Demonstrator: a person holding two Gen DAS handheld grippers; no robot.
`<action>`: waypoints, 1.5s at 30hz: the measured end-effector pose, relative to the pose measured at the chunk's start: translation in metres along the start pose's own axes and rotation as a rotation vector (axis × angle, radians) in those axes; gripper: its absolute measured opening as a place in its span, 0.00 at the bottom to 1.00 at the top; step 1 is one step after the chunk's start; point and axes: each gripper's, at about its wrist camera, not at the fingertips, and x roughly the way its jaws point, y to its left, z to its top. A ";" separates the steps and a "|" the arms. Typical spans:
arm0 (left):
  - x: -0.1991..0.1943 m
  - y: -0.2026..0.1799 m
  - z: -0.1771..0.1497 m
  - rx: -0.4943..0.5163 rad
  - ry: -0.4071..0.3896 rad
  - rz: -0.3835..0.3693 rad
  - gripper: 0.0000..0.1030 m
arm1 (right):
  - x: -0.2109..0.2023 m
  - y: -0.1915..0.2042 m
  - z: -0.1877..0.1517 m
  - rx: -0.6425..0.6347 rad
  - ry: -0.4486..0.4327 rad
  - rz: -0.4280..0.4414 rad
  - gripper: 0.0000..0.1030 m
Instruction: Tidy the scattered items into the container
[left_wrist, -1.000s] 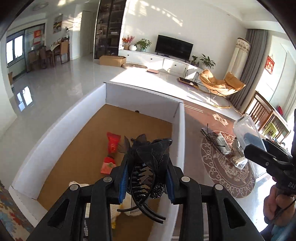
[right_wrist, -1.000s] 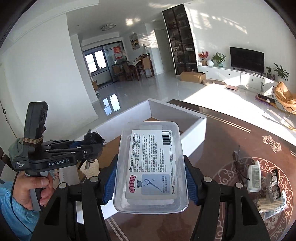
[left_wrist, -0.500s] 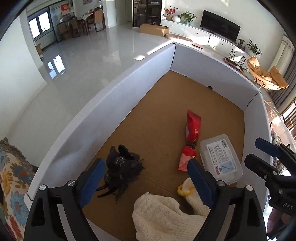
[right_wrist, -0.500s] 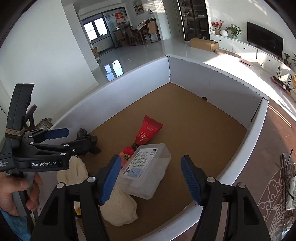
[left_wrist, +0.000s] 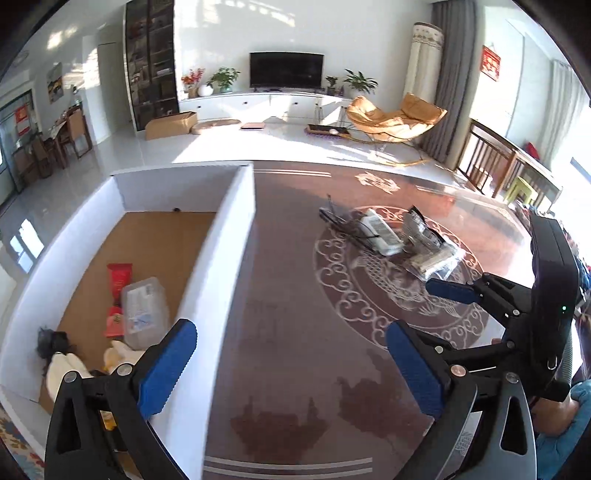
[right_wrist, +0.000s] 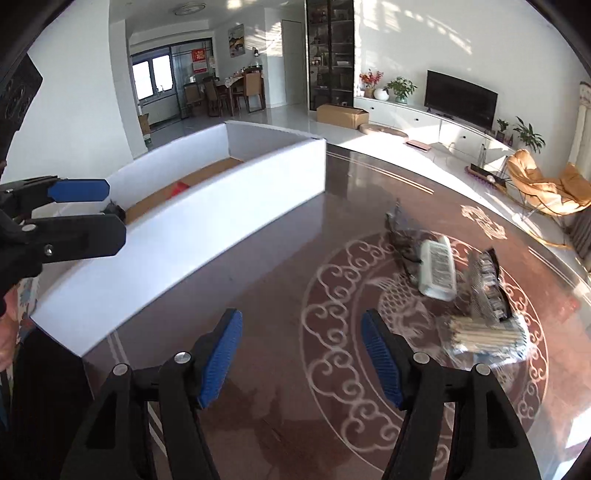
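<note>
The white box (left_wrist: 236, 236) with a brown floor stands on the dark table; it also shows in the right wrist view (right_wrist: 207, 225). Inside lie a black hair clip (left_wrist: 55, 341), a clear plastic case (left_wrist: 142, 314), a red tube (left_wrist: 119, 280) and a cream glove (left_wrist: 62, 373). My left gripper (left_wrist: 291, 365) is open and empty over the table, right of the box. My right gripper (right_wrist: 301, 356) is open and empty above the table. To its right lie a white bottle (right_wrist: 437, 271), a foil pack (right_wrist: 487, 291), a bag of sticks (right_wrist: 487, 338) and a dark clip (right_wrist: 400, 229).
The same pile of loose items (left_wrist: 391, 236) sits on the table's round ornament (left_wrist: 369, 295) in the left wrist view. The right gripper's body (left_wrist: 517, 314) is at the far right there. The left gripper's fingers (right_wrist: 79, 190) show at the left in the right wrist view.
A second ago the left gripper held the hair clip and the right held the plastic case. Both were let go into the box. Both grippers have swung right, out over the table.
</note>
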 end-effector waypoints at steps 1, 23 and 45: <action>0.019 -0.020 -0.009 0.026 0.029 -0.008 1.00 | -0.004 -0.019 -0.022 0.018 0.028 -0.051 0.66; 0.108 -0.084 -0.058 0.069 0.105 -0.002 1.00 | -0.017 -0.104 -0.113 0.273 0.088 -0.205 0.77; 0.109 -0.084 -0.058 0.069 0.105 -0.005 1.00 | -0.017 -0.104 -0.113 0.274 0.088 -0.206 0.77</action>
